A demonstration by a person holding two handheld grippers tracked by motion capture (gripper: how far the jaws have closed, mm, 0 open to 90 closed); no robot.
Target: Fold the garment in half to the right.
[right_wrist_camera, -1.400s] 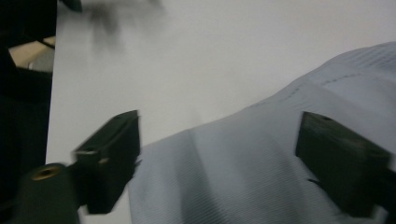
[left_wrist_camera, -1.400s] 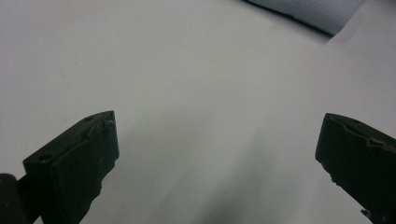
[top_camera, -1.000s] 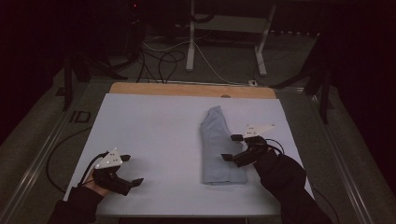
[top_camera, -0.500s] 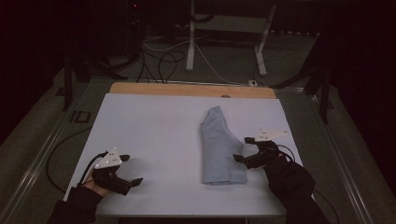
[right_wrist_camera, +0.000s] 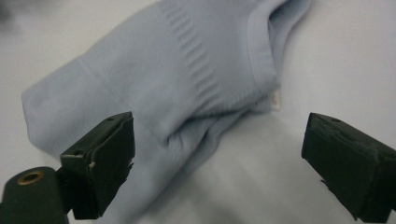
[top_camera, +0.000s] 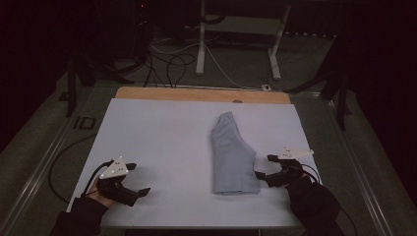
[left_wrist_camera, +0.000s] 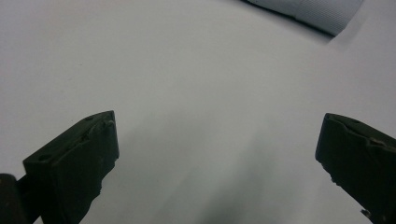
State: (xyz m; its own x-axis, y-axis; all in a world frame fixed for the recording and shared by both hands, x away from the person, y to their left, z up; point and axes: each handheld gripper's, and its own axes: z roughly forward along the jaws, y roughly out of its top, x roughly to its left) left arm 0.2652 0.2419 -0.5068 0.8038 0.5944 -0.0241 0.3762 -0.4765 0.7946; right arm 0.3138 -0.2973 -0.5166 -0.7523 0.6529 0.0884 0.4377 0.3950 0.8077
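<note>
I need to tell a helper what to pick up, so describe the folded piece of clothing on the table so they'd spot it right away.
Start at the white table with the wooden strip along its far edge. On its right half lies a pale blue ribbed garment, folded into a long narrow shape, close beside the right gripper, whose fingers are spread open. It is the only cloth and the only coloured thing on the white surface.

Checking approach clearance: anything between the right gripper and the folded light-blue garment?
Nothing visible. The right gripper sits open at the edge of the folded light-blue knit garment, with only bare white table surface between its fingers and the cloth.
</note>
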